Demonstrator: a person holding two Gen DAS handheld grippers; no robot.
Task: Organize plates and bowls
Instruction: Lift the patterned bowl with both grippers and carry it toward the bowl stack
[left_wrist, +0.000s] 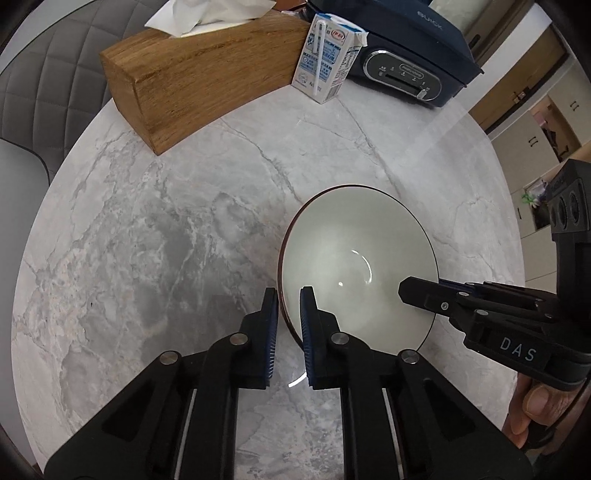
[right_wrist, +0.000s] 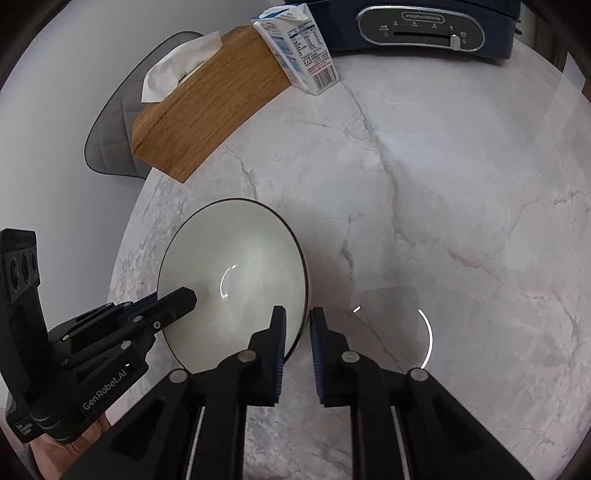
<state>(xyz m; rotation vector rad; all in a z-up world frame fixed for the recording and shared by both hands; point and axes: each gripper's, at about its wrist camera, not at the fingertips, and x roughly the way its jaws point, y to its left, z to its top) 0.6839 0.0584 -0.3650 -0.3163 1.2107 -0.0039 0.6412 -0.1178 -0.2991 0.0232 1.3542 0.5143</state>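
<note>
Round glossy bowl, pale grey-white inside, thin dark rim, sits on round grey-veined marble worktop. Left hand-held gripper clamps near-left rim wall, ribbed blue pads either side. Right hand-held gripper clamps opposite rim. Beyond: wooden tissue box, milk carton, navy appliance. Only left view shows quilted chair, thumb.

A bowl sits on the table, tissue box and carton behind.
</note>
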